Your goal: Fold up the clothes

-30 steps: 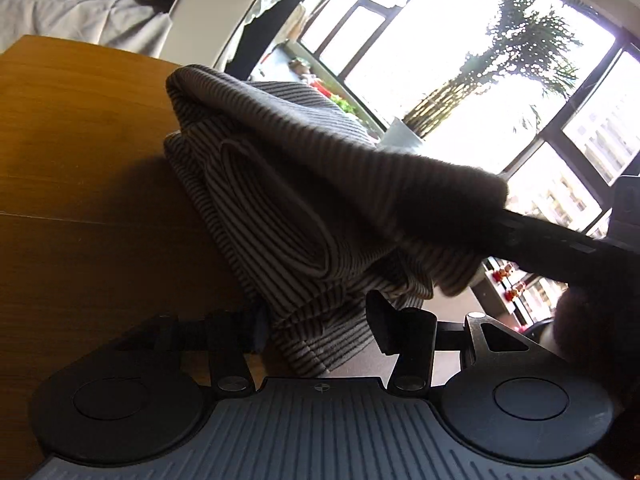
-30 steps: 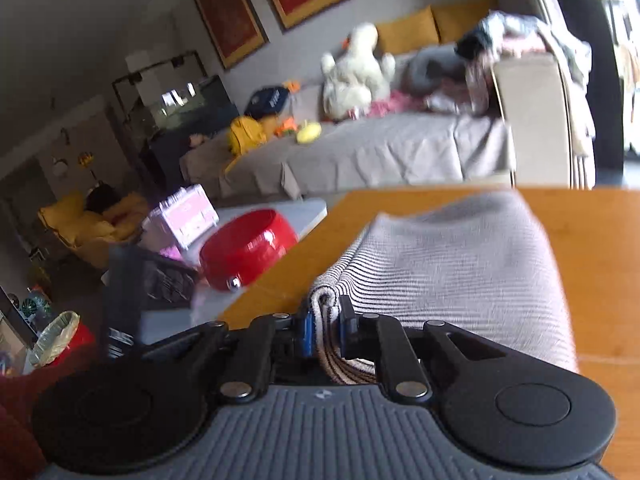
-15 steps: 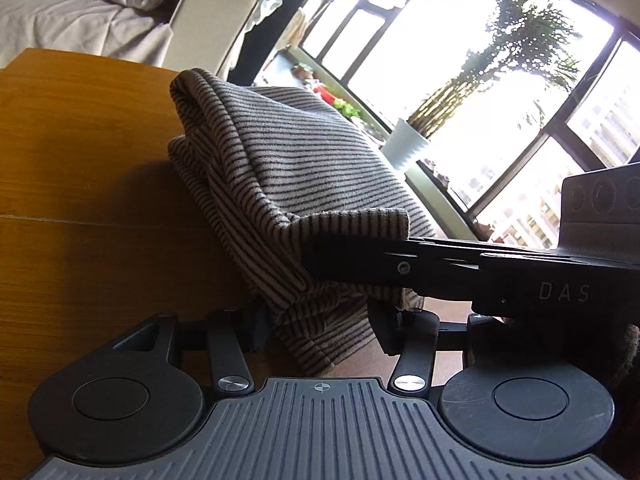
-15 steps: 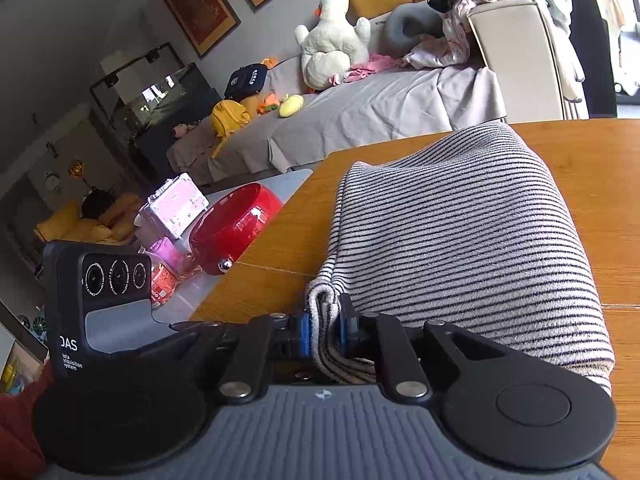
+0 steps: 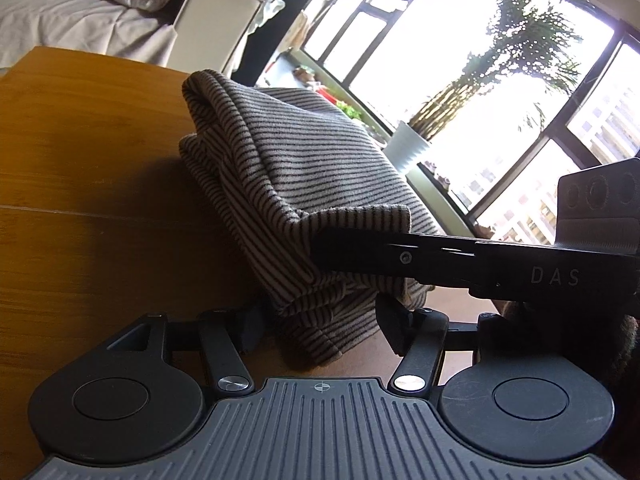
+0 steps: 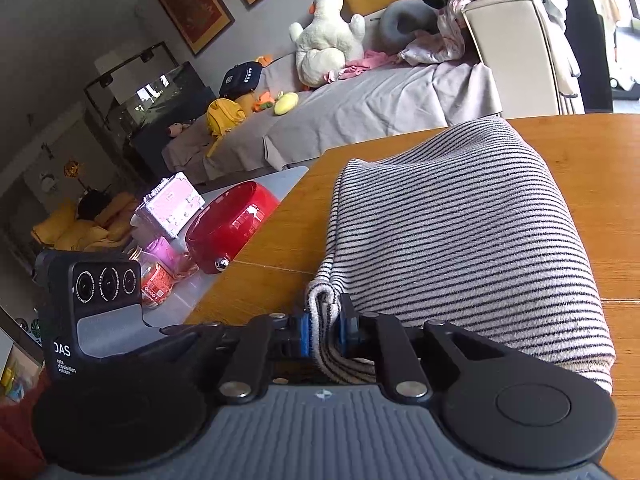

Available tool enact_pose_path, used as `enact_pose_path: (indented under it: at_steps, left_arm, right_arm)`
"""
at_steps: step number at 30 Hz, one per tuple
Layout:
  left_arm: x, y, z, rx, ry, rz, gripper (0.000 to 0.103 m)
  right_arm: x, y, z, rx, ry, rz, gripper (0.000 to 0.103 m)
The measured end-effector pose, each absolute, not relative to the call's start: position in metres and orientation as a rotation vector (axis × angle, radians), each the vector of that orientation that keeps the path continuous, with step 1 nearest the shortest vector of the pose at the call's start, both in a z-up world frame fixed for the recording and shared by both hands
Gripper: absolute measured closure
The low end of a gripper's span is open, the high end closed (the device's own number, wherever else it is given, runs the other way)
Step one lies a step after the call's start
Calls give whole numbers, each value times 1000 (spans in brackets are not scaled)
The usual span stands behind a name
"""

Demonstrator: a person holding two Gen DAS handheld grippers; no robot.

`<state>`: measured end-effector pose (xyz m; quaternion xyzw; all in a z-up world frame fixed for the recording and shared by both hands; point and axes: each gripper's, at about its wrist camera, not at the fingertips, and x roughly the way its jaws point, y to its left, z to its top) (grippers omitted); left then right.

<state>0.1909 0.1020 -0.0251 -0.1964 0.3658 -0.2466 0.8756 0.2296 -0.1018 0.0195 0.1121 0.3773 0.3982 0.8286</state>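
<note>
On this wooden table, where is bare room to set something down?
Bare wood lies on the round wooden table beside the folded striped grey garment, toward the sofa, and beyond and right of it in the right wrist view. It is crowded near the right gripper, the left gripper and the red bowl.

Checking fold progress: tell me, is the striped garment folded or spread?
Folded: the striped garment lies doubled in stacked layers on the table.
</note>
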Motion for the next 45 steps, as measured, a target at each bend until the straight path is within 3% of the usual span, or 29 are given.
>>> enact_pose_path:
  at_steps: [12, 16, 21, 23, 24, 25, 27, 33, 43, 44, 45]
  left_arm:
    - [168, 157, 3, -443, 673, -346, 28]
    - [174, 173, 21, -526, 615, -361, 30]
    - [201, 129, 24, -456, 626, -508, 39]
    - [212, 110, 15, -424, 664, -529, 43]
    - [214, 108, 10, -413, 670, -523, 46]
    - [215, 106, 6, -404, 672, -517, 48]
    - [216, 106, 0, -401, 671, -514, 49]
    - [207, 115, -10, -442, 632, -540, 49]
    - [206, 123, -18, -496, 601, -559, 49]
    - [207, 124, -18, -499, 601, -561, 49]
    - [208, 124, -18, -499, 602, -560, 49]
  right_arm:
    - [224, -102, 16, 259, 784, 831, 90]
    - [198, -78, 16, 36, 686, 806, 89]
    - [166, -48, 18, -254, 578, 771, 82]
    - [160, -48, 22, -309, 558, 772, 75]
    - [157, -53, 26, -320, 561, 789, 62]
    - [155, -61, 32, -327, 572, 810, 40]
    - [149, -82, 44, -338, 571, 800, 20]
    - [187, -147, 65, -38, 681, 605, 15]
    - [239, -168, 4, 255, 874, 489, 15]
    - [240, -167, 4, 270, 880, 501, 16]
    - [238, -164, 7, 260, 875, 513, 24]
